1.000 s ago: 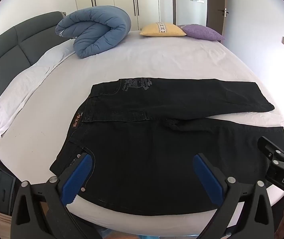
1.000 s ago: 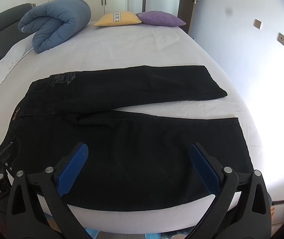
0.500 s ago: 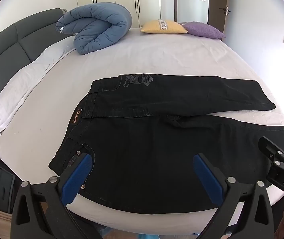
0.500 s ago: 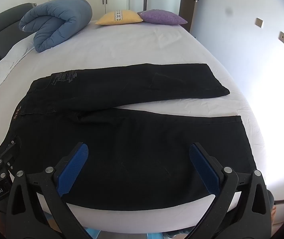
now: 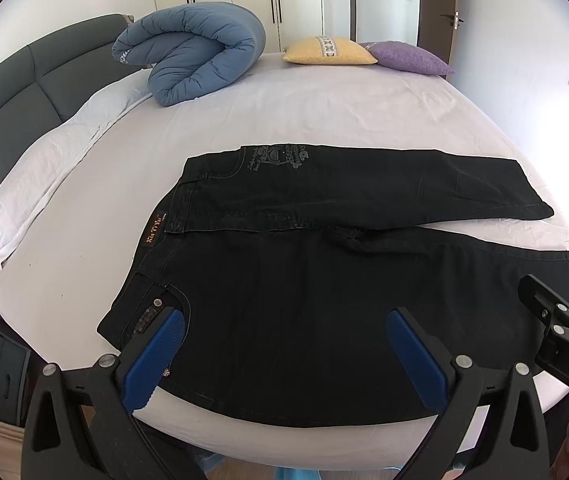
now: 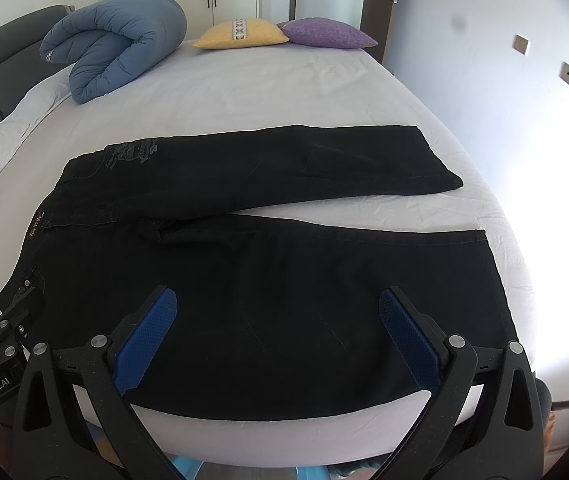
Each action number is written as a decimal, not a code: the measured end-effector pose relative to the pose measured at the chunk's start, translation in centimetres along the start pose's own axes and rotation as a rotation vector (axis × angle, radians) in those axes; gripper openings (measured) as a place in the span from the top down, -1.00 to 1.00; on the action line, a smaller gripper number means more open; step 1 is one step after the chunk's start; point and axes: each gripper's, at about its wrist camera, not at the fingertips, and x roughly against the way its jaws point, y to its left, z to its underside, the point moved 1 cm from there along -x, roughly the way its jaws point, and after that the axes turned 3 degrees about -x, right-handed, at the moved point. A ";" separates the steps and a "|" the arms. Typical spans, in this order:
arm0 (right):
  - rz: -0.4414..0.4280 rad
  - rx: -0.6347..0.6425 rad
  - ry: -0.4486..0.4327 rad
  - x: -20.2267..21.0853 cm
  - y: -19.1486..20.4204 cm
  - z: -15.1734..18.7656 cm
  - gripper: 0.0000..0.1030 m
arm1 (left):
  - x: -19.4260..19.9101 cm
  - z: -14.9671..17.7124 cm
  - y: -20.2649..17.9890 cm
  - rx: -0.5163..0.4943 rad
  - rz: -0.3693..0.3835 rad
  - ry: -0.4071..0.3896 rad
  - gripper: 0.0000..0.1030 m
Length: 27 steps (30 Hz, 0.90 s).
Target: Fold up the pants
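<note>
Two grippers: left gripper and right gripper, both with blue-padded jaws spread wide, nothing between them, hovering above the near edge of the bed.
Garment: black pants, spread flat on the white sheet, waistband to the left, hems to the right.
Leg layout: two legs splayed in a narrow V; far leg angled away, near leg along the near bed edge; a wedge of sheet shows between them toward the hems.
Material, judged: denim-like, fairly heavy and moderately stiff; likely holds a crease and drapes slowly, not slippery on the cotton sheet.
Thick spots: waistband and near pocket corner look doubled and seamed, so a firmer bite is possible there.
Grip plan, judged: left pinches the near waistband corner, right the near leg hem; lifting both together should carry the near leg over the far one.
Risk, judged: the crotch bunch may wrinkle under the fold; a one-layer pinch would leave the underside dragging.
Other items: rolled blue duvet, yellow pillow, purple pillow, all well apart from the pants.
</note>
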 end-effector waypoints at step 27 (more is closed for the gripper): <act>-0.006 -0.002 0.002 0.0 0.1 0.0 -1.00 | 0.1 0.1 0.0 -0.002 0.000 0.004 -1.00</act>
